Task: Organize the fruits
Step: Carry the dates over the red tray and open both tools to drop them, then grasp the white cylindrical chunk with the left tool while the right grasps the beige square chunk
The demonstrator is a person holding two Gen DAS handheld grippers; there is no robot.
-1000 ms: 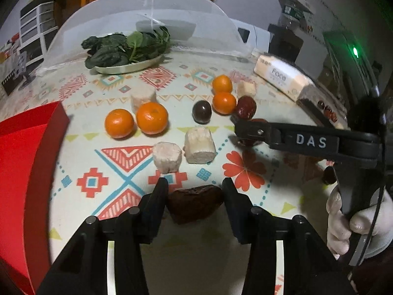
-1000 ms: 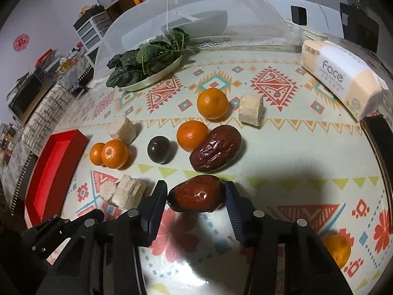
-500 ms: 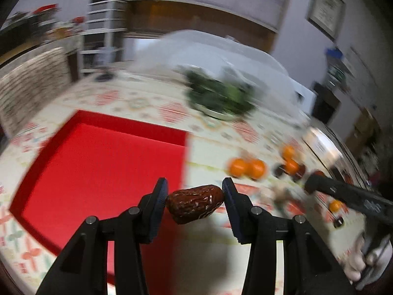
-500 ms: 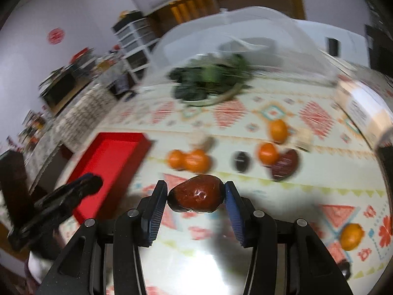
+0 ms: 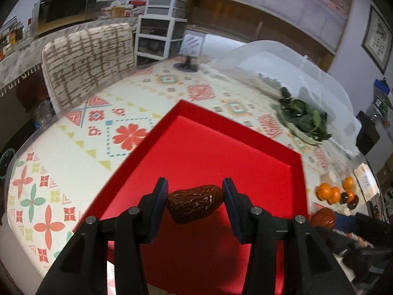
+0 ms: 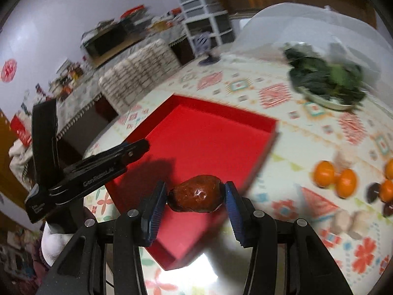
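Both grippers point down at an angle over the red tray [image 5: 208,152]; the left gripper [image 5: 195,200] pinches a dark date [image 5: 195,202], the right gripper [image 6: 195,196] pinches a reddish date [image 6: 196,194]

Place: home dining room | Evidence: patterned tablecloth [image 5: 81,152], mesh food cover [image 5: 289,68], plate of greens [image 6: 326,81], plastic drawer unit [image 5: 162,22], framed picture [image 5: 377,38]
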